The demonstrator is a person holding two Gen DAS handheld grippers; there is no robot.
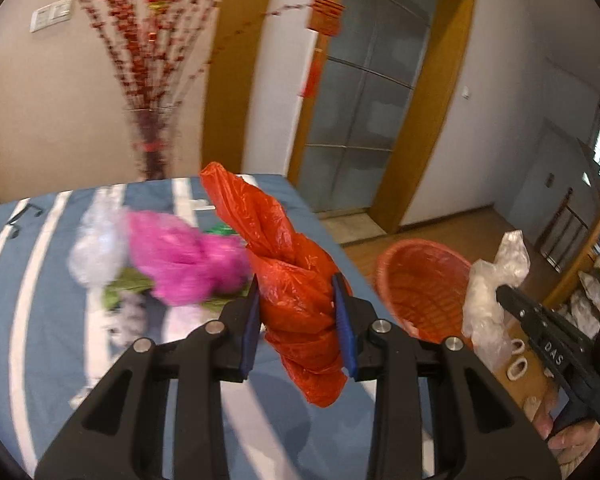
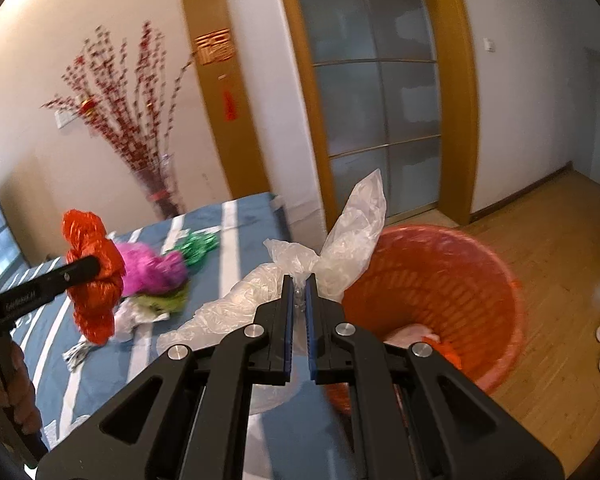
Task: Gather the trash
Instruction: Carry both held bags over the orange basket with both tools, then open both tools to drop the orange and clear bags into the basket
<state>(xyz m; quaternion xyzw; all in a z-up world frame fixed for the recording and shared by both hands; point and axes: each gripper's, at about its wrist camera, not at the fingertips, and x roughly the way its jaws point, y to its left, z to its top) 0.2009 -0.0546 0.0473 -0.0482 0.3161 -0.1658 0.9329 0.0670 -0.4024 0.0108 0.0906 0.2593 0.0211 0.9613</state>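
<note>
My left jaws [image 1: 296, 312] were part open, clamped on a twisted red bag [image 1: 296, 280] of thin, glossy, crinkled plastic, lifted above the bed [image 1: 40, 280]. My right jaws [image 2: 299, 304] were nearly shut, pinching the knotted neck of a clear bag [image 2: 340, 236], filmy and wrinkled, its loose ears standing up just beside the basket [image 2: 480, 272]. The basket was round, orange, with slotted plastic walls, and stood on the wood floor [image 2: 560, 240] by the bed; some trash already lay in its bottom. To do this step well, I judged I should carry each bag fully over the rim before letting go, since light film drifts and clings. More trash lay on the striped blue bedding: a pink bag [image 1: 188, 260], soft and bunched, with green [image 2: 198, 246] and white scraps near it.
</note>
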